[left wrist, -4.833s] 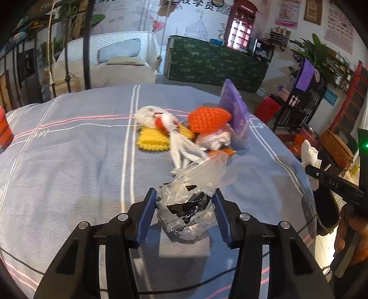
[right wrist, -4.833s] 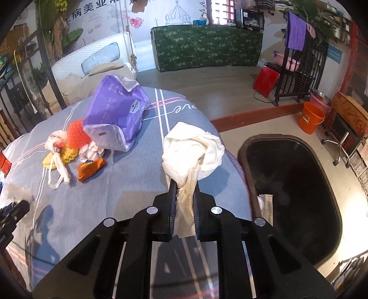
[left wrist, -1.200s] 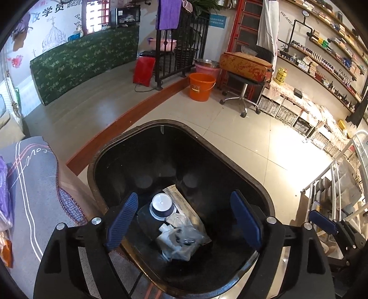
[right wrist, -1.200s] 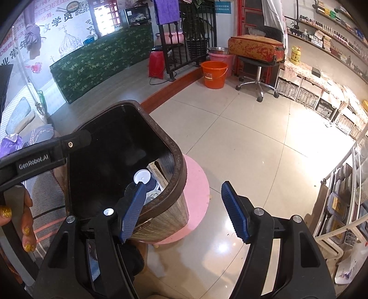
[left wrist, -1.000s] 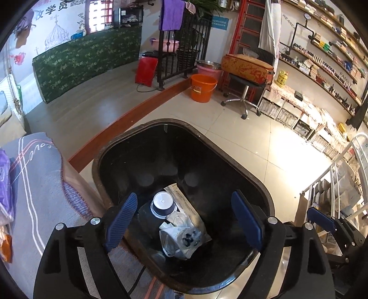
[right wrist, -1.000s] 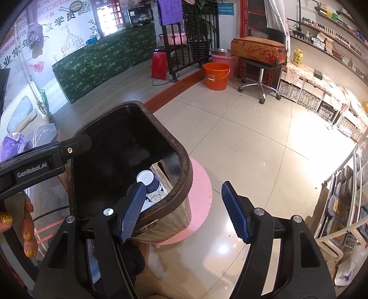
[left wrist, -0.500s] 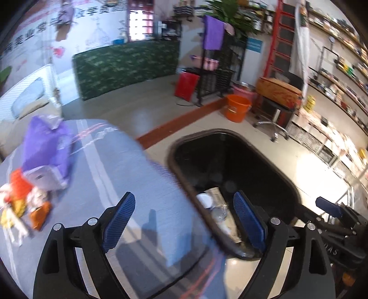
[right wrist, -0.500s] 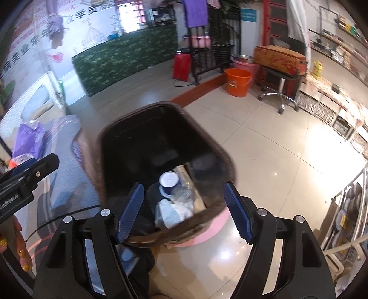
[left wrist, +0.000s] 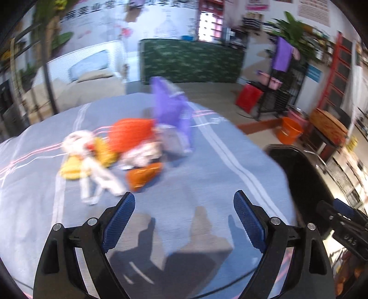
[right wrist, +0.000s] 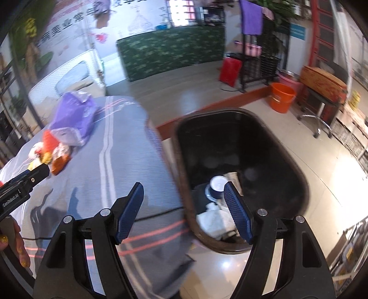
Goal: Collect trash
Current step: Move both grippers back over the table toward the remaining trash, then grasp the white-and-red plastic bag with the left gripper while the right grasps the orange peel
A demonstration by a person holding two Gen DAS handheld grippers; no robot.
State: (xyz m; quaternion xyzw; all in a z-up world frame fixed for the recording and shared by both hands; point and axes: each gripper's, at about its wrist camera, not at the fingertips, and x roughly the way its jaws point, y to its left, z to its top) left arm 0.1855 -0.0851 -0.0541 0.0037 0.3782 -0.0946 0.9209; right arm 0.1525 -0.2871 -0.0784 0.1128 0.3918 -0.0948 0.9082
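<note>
Grey striped bedspread [left wrist: 207, 174] carries blurred trash [left wrist: 128, 147] at eleven o'clock; black bin [right wrist: 241, 161] at three; both grippers [left wrist: 184, 220] [right wrist: 184, 211] gape empty.

Shop or salon-style public interior is being shown, not private home. Long green patterned counter [right wrist: 171, 51] is standing before wall covered with printed posters [left wrist: 314, 10]. Shelving [right wrist: 354, 140] stocked with small goods is lining right side. Red ladder-like rack [left wrist: 340, 69], black metal rack [right wrist: 260, 57] hung with purple towel [right wrist: 250, 17], potted plant [left wrist: 292, 34] are being seen. Glossy tiled floor [right wrist: 322, 165] is reflecting light. Orange bucket [right wrist: 281, 97] is standing beside rolling stool [right wrist: 319, 115].
</note>
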